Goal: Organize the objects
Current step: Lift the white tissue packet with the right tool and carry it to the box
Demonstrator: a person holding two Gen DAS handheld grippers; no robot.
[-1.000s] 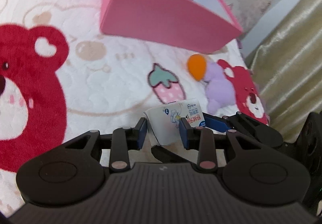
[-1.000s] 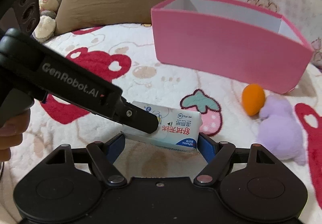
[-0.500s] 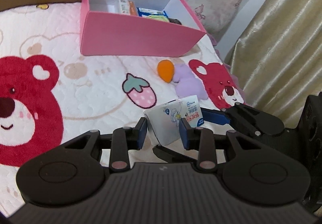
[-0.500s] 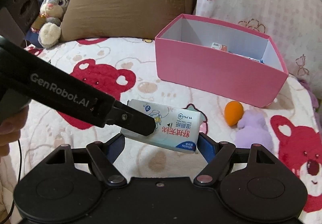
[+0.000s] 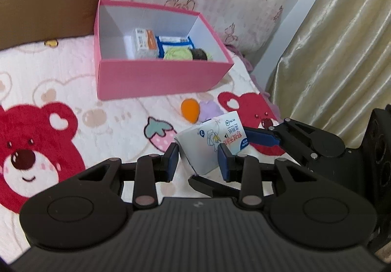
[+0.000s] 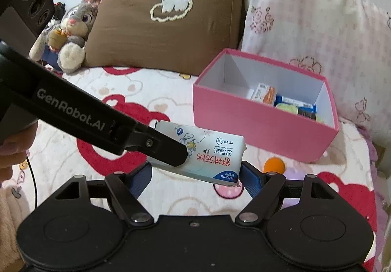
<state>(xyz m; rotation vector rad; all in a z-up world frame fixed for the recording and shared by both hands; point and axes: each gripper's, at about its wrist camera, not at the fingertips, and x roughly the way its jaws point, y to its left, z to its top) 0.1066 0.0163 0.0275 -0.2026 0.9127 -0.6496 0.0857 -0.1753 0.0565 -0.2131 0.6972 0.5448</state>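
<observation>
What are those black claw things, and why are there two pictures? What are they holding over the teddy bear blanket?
Each black claw is a hand-held gripper, and a person holds one in each hand. Each carries a camera looking along its fingers, so you get one picture from each. Together the left hand-held gripper and the right hand-held gripper pinch a white wet-wipes pack from different sides. On the blanket lie an orange toy and a purple one. The pink box already holds small packets.

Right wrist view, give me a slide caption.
Both grippers, left and right, hold a wipes pack near the pink box.
</observation>
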